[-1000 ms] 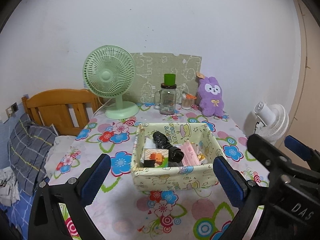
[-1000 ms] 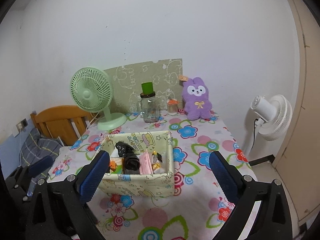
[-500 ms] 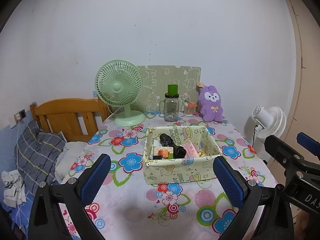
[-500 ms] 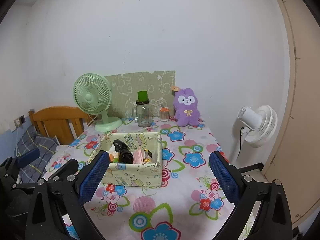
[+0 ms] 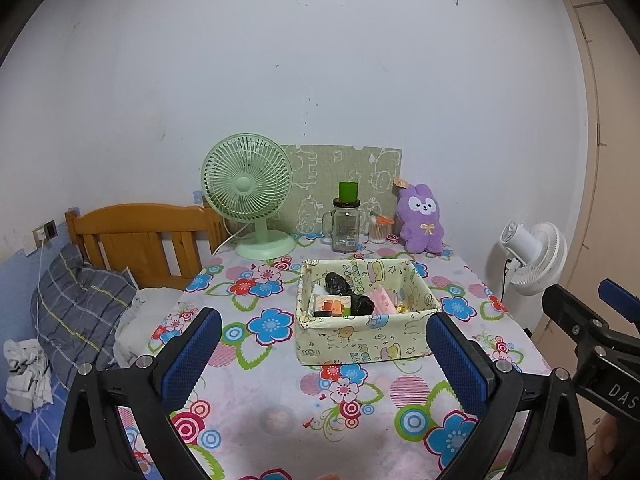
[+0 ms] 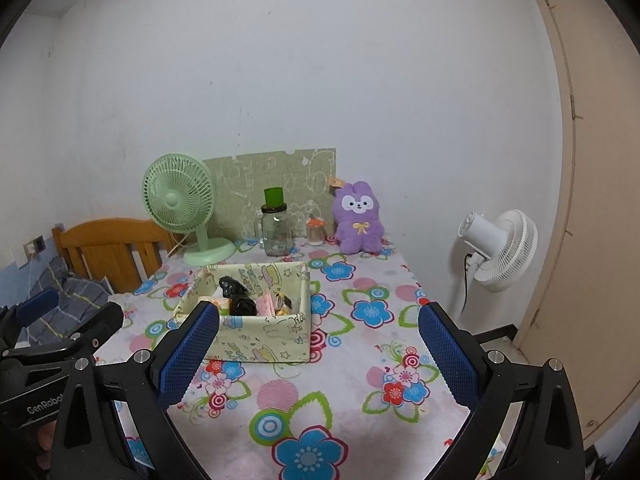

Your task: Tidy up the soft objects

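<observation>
Left gripper (image 5: 324,354) spread wide, blue cross-hatched rubber pads (image 5: 192,352) on black plastic arms, nothing between them. Right gripper (image 6: 318,354) just the same, gaping and empty, textured blue pads (image 6: 448,356) angled outward. Both held level above the near edge of the table (image 5: 280,420), side by side, pointing toward the wall; right gripper's black frame also caught at the edge of the left view.

Down on the glossy flowered tablecloth: one soft-sided fabric basket (image 5: 360,336), pale yellow with cartoon prints, rectangular, walls slightly slumped. Inside, a crinkled black bundle (image 5: 338,282), a pink packet (image 5: 382,300), a small orange-printed card (image 5: 334,305), packed close together.

At the back by the wall, one purple plush bunny (image 5: 422,220), fuzzy, seated upright, yellow bow on the chest, well apart from the basket. Beside it one small jar with an orange lid (image 5: 378,230), then one clear glass mug-jar (image 5: 346,224) with a green cup on top. One mint-green plastic desk fan (image 5: 248,190), round grille. One white fan (image 5: 532,258) standing off the table's right side. Wooden headboard (image 5: 140,236) and grey plaid pillow (image 5: 80,300) to the left.
</observation>
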A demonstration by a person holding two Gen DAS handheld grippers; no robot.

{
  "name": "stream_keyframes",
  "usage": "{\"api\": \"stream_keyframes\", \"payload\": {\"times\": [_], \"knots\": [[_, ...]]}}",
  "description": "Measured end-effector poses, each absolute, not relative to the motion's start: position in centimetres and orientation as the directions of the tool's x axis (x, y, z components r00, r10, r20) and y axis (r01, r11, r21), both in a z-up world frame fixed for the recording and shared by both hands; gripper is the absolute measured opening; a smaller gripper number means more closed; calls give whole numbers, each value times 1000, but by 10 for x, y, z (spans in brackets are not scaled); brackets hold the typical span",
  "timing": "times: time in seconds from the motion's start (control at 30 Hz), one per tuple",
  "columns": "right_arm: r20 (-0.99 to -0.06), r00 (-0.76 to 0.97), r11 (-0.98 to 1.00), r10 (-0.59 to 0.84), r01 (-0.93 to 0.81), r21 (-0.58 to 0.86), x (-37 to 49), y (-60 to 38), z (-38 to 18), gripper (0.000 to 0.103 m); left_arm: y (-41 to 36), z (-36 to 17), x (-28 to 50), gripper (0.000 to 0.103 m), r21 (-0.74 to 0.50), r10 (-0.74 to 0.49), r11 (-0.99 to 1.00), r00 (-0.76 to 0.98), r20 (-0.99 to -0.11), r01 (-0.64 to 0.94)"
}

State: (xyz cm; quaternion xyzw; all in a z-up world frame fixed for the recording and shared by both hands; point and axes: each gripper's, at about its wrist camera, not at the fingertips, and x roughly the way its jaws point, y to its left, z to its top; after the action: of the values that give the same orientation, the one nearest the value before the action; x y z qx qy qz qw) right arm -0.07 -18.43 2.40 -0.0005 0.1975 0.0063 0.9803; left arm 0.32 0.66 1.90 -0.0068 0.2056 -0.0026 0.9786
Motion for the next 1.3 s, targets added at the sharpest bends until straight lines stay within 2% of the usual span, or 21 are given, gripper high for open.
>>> {"api": "stream_keyframes", "payload": {"times": [0.3,1.3], "knots": [[-361,932,1000,23,-15,26,-4,-183,30,101,6,18,3,103,-28,-15,1000,915,-403,4],[-382,924,1000,22,-15,21,7,-183,24,101,2,18,9,103,-31,-14,1000,914,-405,2]]}}
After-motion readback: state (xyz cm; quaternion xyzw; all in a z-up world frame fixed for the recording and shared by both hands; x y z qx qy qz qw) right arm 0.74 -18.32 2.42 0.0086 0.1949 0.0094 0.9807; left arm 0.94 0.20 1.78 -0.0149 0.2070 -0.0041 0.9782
